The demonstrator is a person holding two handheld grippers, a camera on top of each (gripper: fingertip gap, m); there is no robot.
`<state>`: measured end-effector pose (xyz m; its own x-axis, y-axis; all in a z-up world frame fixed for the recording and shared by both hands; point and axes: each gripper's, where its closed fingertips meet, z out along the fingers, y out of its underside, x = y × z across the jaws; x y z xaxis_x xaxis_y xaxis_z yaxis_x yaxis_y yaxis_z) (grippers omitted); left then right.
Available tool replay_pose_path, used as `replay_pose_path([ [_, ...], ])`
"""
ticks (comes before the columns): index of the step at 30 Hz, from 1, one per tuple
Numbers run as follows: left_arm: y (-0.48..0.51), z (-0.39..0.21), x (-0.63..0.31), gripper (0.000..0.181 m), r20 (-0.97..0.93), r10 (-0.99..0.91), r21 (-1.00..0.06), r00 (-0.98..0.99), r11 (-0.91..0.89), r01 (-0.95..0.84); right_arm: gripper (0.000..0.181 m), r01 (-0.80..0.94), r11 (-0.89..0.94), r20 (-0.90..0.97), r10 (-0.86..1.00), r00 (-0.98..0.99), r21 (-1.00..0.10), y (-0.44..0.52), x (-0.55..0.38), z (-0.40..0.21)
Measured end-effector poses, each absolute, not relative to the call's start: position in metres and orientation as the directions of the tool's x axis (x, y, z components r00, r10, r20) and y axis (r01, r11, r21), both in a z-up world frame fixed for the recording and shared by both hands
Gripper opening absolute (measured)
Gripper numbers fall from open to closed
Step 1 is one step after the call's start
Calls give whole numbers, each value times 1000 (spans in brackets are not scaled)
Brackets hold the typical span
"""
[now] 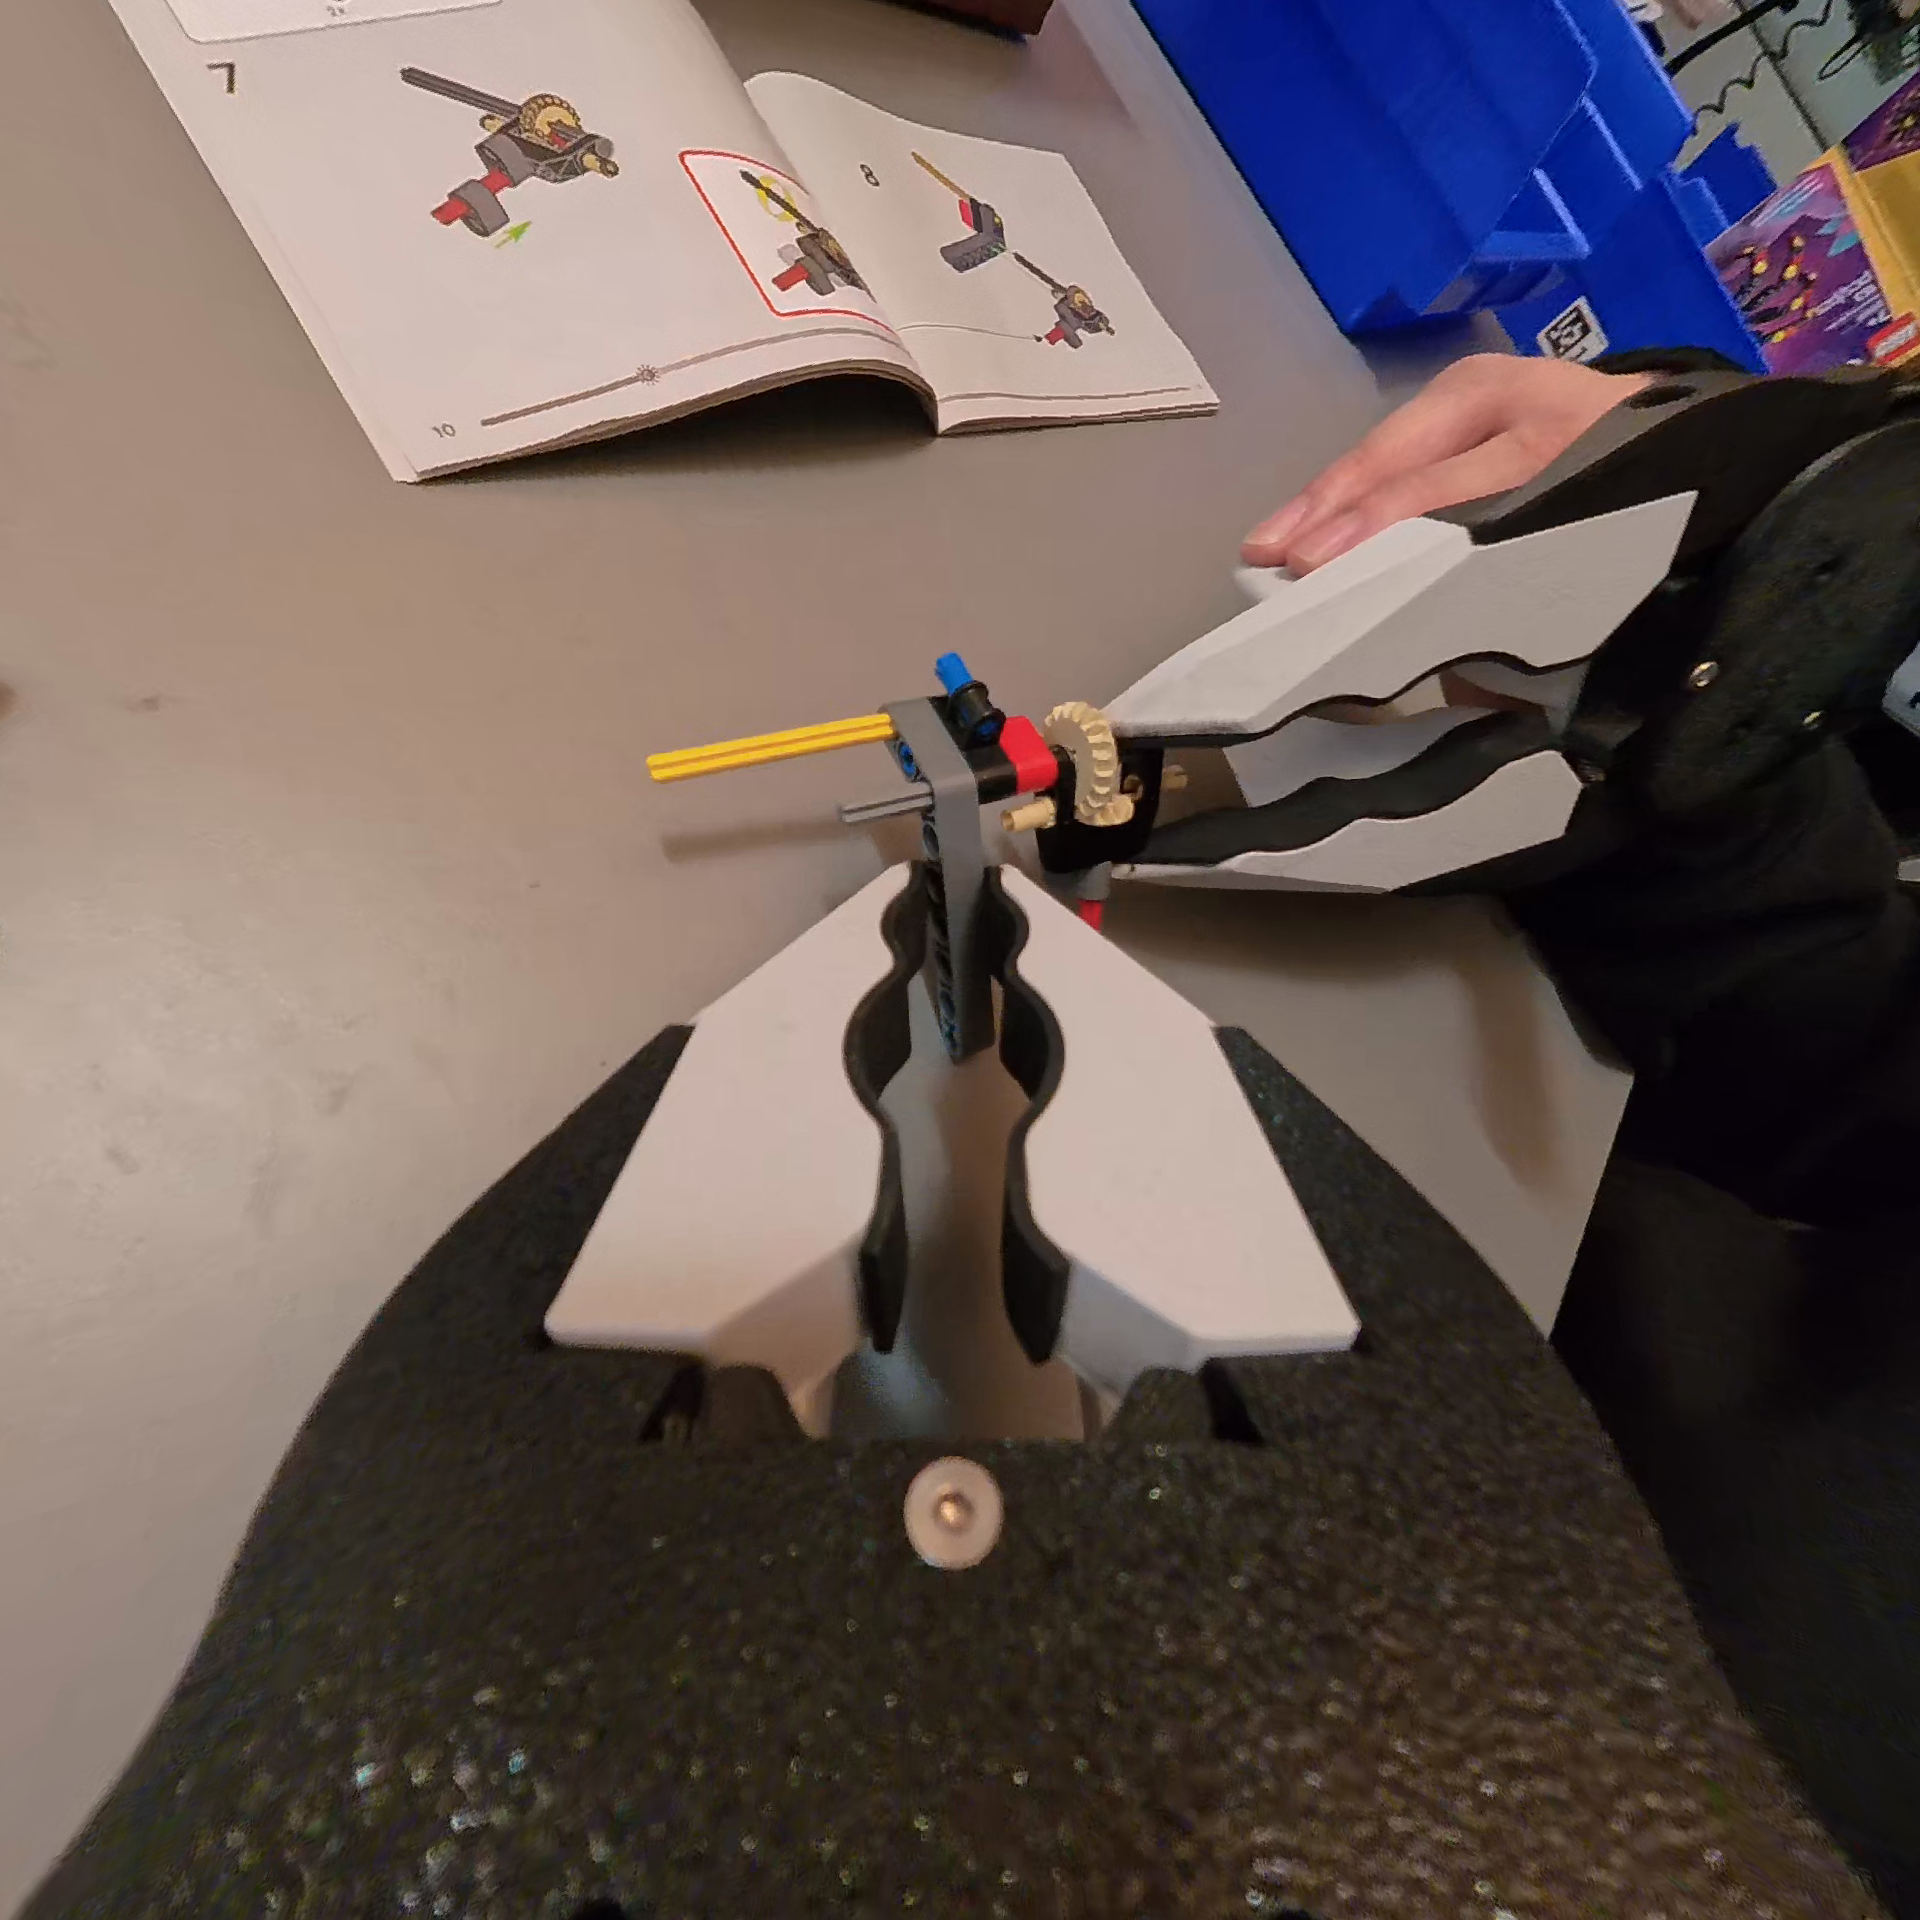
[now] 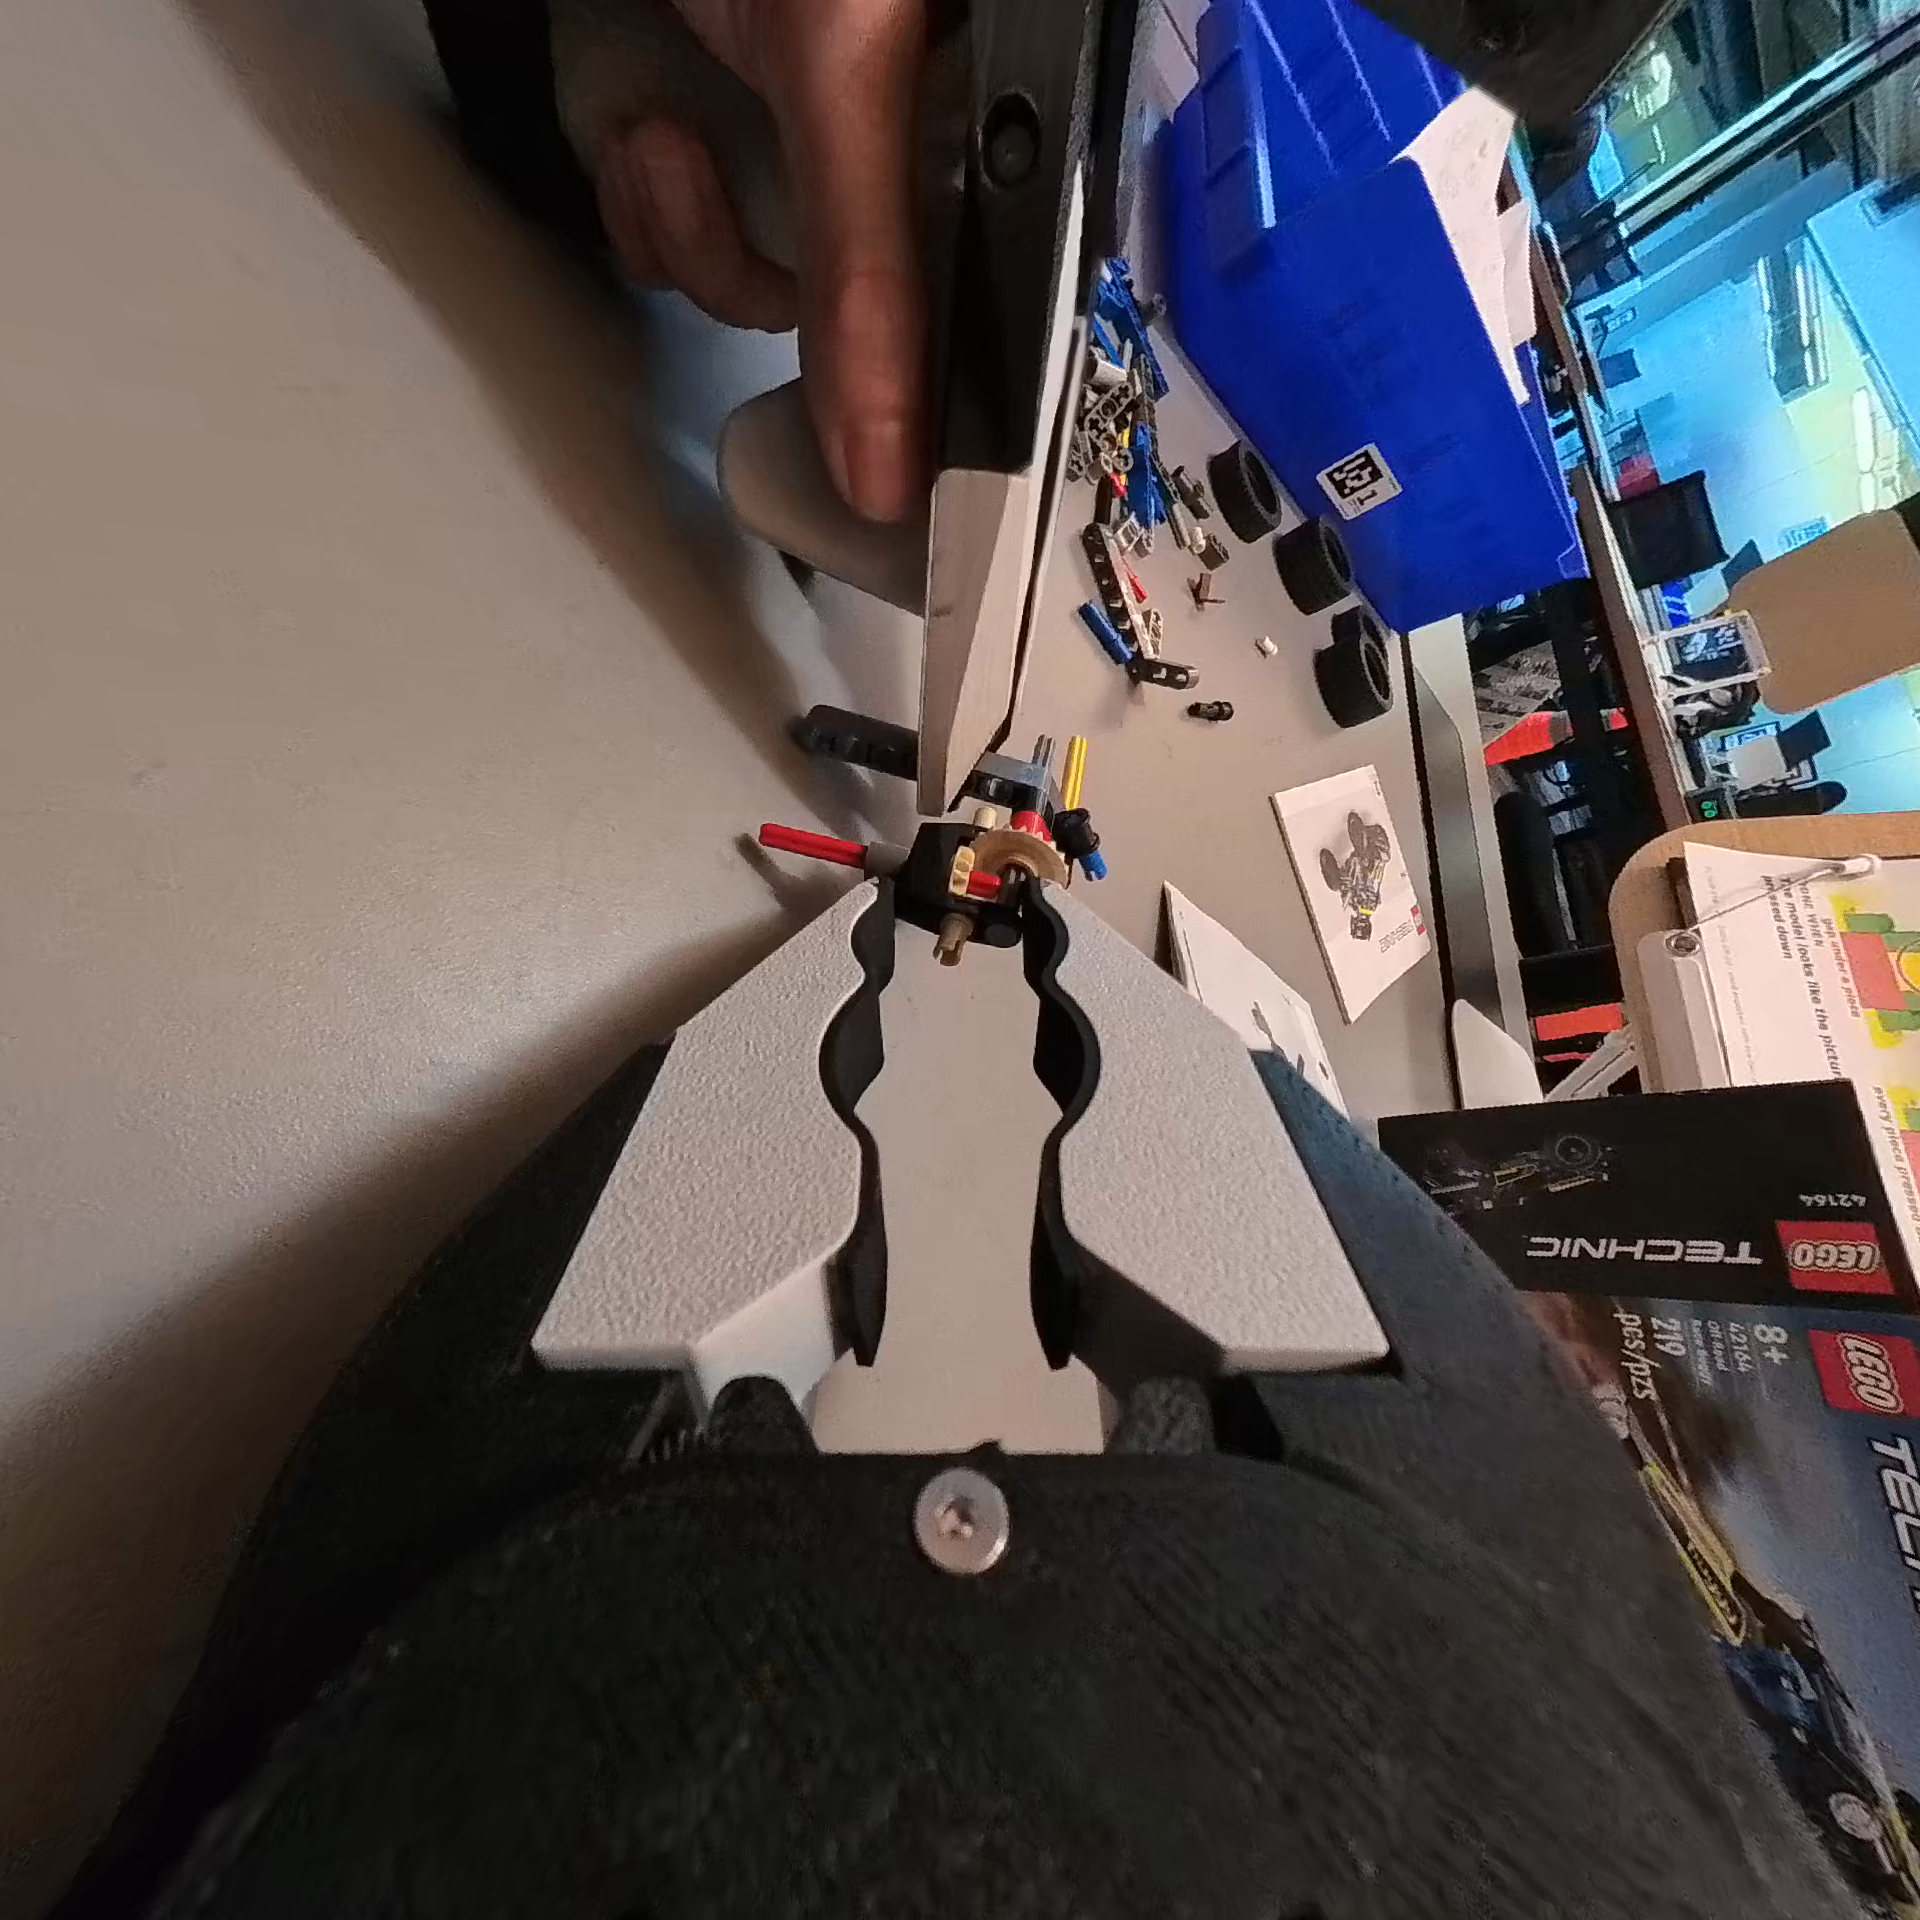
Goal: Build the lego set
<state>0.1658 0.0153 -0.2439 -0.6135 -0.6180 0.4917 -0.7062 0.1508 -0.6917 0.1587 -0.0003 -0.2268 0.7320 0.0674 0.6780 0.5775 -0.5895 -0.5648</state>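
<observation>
My left gripper (image 1: 951, 894) is shut on a grey beam (image 1: 954, 914) that stands upright between its fingers. The beam's top carries a yellow axle (image 1: 769, 746), a blue pin (image 1: 956, 681) and a red piece (image 1: 1023, 750). My right gripper (image 2: 958, 902) is shut on the black gear block (image 2: 956, 894), which has a tan gear (image 1: 1081, 764) and a red axle (image 2: 810, 844). In the left wrist view the right gripper (image 1: 1138, 821) comes in from the right. The beam and the gear block meet above the grey table (image 1: 312, 831).
An open instruction booklet (image 1: 644, 239) lies at the far side of the table. Blue bins (image 1: 1455, 156) stand at the back right. Loose parts (image 2: 1132, 499) and black tyres (image 2: 1314, 566) lie by a blue bin (image 2: 1351, 312). Set boxes (image 2: 1714, 1351) are at the right. The tips of both grippers are at nearly the same place.
</observation>
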Motion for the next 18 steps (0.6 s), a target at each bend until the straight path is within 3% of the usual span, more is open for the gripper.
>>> replay_pose_path([
  [18, 47, -234, 176, 8, 332, -677, -723, -657, 264, -638, 22, 544, -538, 634, 23, 773, -644, -2, 157, -217],
])
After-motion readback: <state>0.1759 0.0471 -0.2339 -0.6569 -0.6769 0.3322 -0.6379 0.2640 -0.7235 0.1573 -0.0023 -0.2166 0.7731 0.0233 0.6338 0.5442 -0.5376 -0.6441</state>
